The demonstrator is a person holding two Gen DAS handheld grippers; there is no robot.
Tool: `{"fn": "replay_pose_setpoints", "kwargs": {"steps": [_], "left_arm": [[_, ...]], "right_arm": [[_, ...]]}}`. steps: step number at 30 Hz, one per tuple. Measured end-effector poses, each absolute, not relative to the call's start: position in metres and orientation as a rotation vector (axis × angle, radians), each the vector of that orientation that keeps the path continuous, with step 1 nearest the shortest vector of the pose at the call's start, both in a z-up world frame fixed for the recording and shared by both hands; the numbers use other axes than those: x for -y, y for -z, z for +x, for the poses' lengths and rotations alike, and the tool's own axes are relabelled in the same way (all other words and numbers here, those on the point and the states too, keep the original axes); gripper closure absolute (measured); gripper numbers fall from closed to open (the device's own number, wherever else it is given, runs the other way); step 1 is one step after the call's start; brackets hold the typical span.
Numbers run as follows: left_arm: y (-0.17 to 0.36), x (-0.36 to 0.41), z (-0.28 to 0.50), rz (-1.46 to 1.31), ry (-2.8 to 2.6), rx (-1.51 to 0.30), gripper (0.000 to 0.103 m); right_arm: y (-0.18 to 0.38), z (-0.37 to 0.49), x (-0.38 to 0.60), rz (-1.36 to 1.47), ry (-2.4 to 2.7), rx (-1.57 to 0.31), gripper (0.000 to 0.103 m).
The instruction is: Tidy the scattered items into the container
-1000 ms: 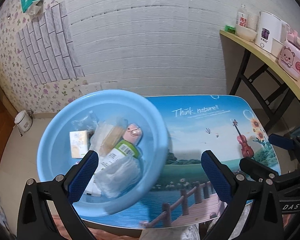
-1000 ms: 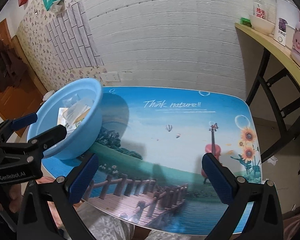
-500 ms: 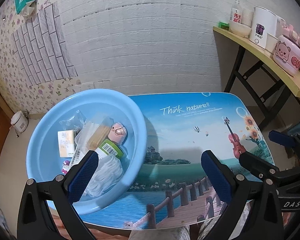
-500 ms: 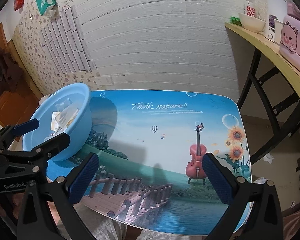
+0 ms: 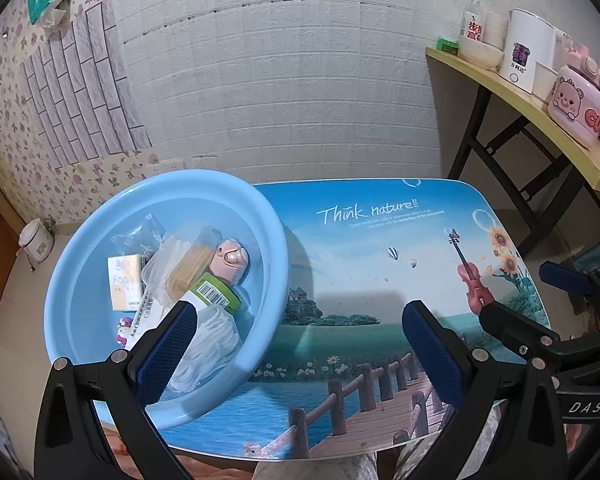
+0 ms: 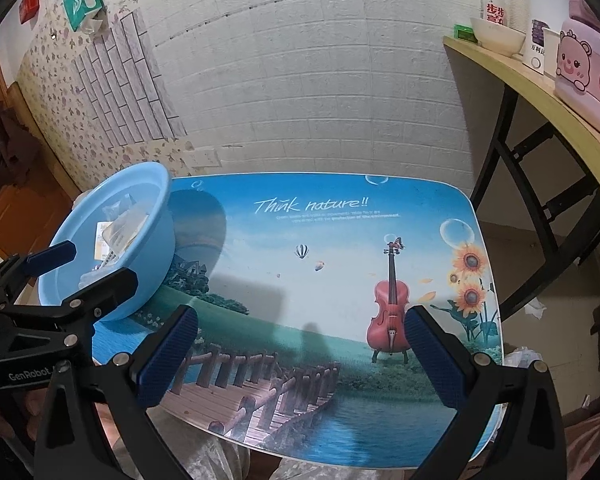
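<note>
A light blue basin (image 5: 100, 240) (image 6: 156, 216) sits on the left end of the picture-printed table (image 5: 380, 248) (image 6: 320, 240). Inside it lie a pink bottle with a green label (image 5: 226, 266), a pale yellow packet (image 5: 124, 282), clear plastic bags (image 5: 172, 260) and a white crumpled bag (image 5: 210, 338). My left gripper (image 5: 296, 348) hangs open over the table's near edge, its left finger in front of the basin. My right gripper (image 6: 300, 356) is open above the near middle of the table, holding nothing. Each gripper shows at the edge of the other's view.
A wooden shelf (image 5: 540, 120) on black legs stands to the right, carrying a white kettle (image 5: 526, 54), a bowl, a bottle and a pink toaster-like box (image 5: 576, 104). A white brick wall runs behind the table. A small white pot (image 5: 36, 240) sits on the floor at left.
Both grippers have drawn back and risen a little, so the basin and table look smaller and farther. Both stay open. The basin's contents have not moved.
</note>
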State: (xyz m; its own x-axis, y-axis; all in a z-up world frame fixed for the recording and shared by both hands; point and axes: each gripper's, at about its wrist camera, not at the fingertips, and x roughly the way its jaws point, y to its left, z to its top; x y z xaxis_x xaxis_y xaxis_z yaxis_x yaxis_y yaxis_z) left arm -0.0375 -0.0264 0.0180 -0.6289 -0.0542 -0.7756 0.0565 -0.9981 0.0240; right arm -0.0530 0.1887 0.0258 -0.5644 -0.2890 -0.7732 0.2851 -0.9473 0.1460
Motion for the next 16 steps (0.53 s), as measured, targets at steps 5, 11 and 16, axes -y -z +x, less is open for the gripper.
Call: {"fn": "replay_pose_setpoints", "kwargs": {"steps": [5, 11, 16], "left_arm": [[-0.017, 0.0254, -0.0389, 1.328, 2.784, -0.005, 0.0], [-0.016, 0.0271, -0.0384, 1.326, 2.78, -0.012, 0.0], [-0.0159, 0.0288, -0.038, 1.326, 2.781, -0.014, 0.0]], "right_arm": [[-0.0252, -0.0537, -0.19, 1.252, 2.527, 0.005, 0.0], [-0.0242, -0.0534, -0.188, 1.257, 2.517, 0.005, 0.0], [-0.0231, -0.0524, -0.1859, 1.261, 2.515, 0.003, 0.0]]}}
